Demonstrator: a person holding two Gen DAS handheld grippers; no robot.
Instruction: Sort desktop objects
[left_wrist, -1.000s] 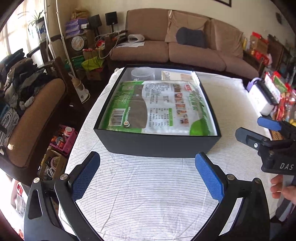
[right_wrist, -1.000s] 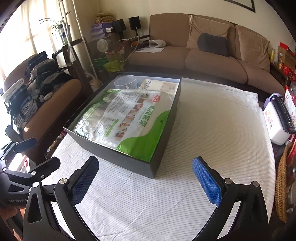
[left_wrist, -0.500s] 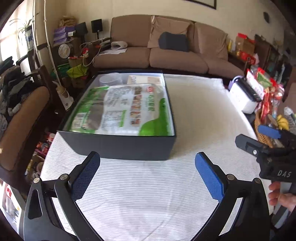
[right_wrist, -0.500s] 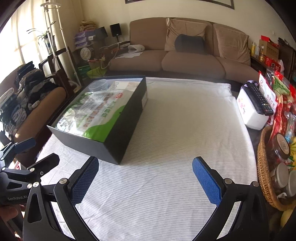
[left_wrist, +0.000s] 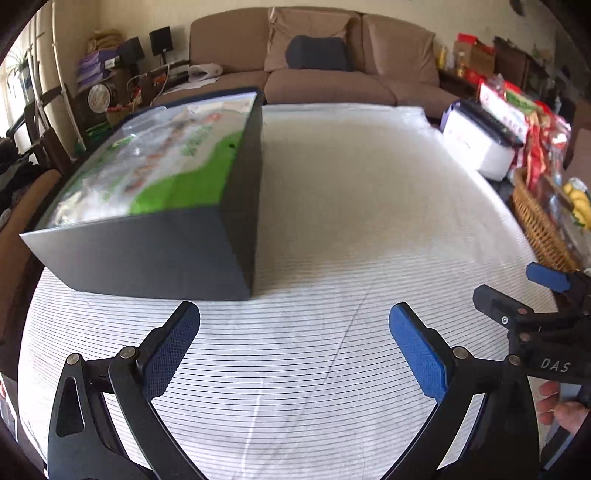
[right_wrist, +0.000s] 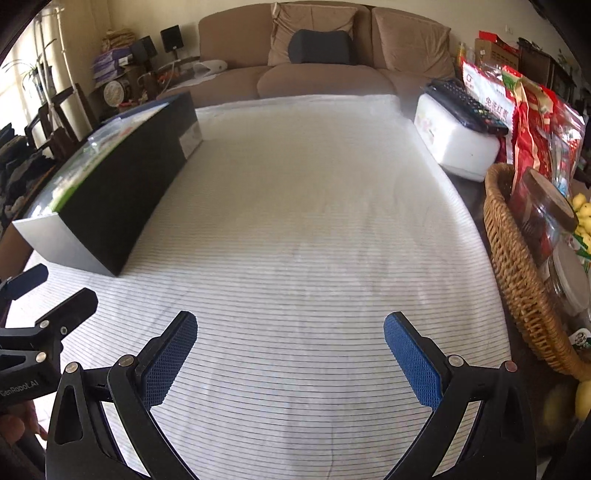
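Observation:
A black open box (left_wrist: 155, 254) stands on the left of the striped white tablecloth (left_wrist: 332, 229), with a green and white packet (left_wrist: 155, 162) lying in it. It also shows in the right wrist view (right_wrist: 110, 199). My left gripper (left_wrist: 293, 343) is open and empty, low over the cloth just in front of the box's near right corner. My right gripper (right_wrist: 290, 350) is open and empty over the bare cloth (right_wrist: 295, 221), to the right of the box. Each gripper shows at the edge of the other's view.
A wicker basket (right_wrist: 517, 280) with jars and fruit sits at the right table edge. A white box with a remote on it (right_wrist: 458, 136) and red snack bags (right_wrist: 532, 122) stand behind it. A brown sofa (right_wrist: 325, 62) is beyond the table.
Both grippers have swung to the right and dropped lower, so the box has shifted to the left of both views. Both stay open and empty.

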